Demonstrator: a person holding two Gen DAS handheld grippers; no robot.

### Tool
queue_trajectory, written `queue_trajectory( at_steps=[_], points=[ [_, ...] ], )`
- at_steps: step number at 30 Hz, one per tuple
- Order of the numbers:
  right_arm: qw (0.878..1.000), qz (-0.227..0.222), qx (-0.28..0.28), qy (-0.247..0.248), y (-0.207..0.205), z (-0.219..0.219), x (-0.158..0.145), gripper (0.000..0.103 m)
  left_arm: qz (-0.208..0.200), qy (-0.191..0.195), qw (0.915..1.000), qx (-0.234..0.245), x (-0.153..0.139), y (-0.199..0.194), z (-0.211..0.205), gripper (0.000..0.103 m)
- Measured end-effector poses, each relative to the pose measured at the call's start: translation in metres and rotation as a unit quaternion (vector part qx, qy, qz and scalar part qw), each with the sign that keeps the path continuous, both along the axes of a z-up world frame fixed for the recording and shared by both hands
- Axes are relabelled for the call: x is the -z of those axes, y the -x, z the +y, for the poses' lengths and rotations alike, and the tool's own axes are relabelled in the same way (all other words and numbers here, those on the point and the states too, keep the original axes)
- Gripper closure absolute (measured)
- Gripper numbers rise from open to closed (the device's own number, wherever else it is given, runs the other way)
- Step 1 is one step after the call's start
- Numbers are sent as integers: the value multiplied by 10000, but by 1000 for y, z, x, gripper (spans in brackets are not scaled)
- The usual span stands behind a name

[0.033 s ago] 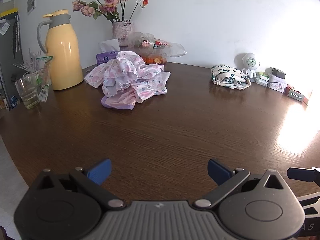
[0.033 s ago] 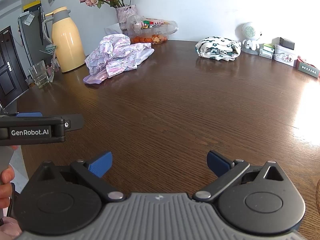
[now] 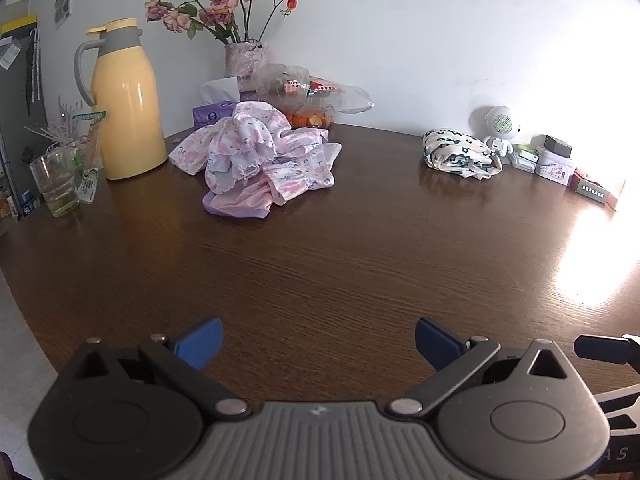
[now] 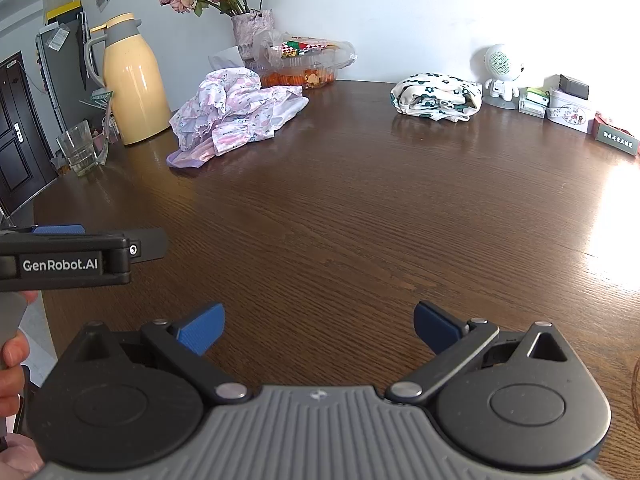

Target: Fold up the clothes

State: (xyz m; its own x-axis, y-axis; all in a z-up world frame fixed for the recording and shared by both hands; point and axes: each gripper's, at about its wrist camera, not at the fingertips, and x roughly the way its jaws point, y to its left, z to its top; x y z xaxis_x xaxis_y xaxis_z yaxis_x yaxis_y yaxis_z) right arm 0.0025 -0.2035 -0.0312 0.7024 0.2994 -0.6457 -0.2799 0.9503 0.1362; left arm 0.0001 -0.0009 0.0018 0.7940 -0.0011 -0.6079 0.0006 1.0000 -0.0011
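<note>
A crumpled heap of pink floral clothes point(image 3: 260, 160) point(image 4: 236, 116) lies at the far left of the round brown wooden table point(image 3: 320, 260). A bundled white garment with dark green flowers point(image 3: 460, 154) point(image 4: 436, 96) rests at the far right, near the wall. My left gripper point(image 3: 318, 340) hovers over the table's near edge, open, with nothing between its blue pads. Beside it on the right, my right gripper point(image 4: 318, 326) is also open and empty. Both are far from the clothes. The left gripper point(image 4: 80, 256) shows side-on in the right wrist view, with a hand below it.
A yellow thermos jug point(image 3: 124, 108), a drinking glass point(image 3: 56, 184) and a purple tissue box point(image 3: 212, 114) stand at the back left. A vase of roses point(image 3: 244, 60) and a plastic bag of snacks point(image 3: 312, 96) sit behind the pink heap. A white toy robot point(image 3: 500, 128) and small boxes point(image 3: 560, 160) line the back right.
</note>
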Motion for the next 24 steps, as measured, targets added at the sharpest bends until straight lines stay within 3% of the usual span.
queue_trajectory(
  at_steps=[24],
  points=[
    [10000,-44,4,-12,2,1,0,0,18,20,10000,16,-1,2,1,0]
  ],
)
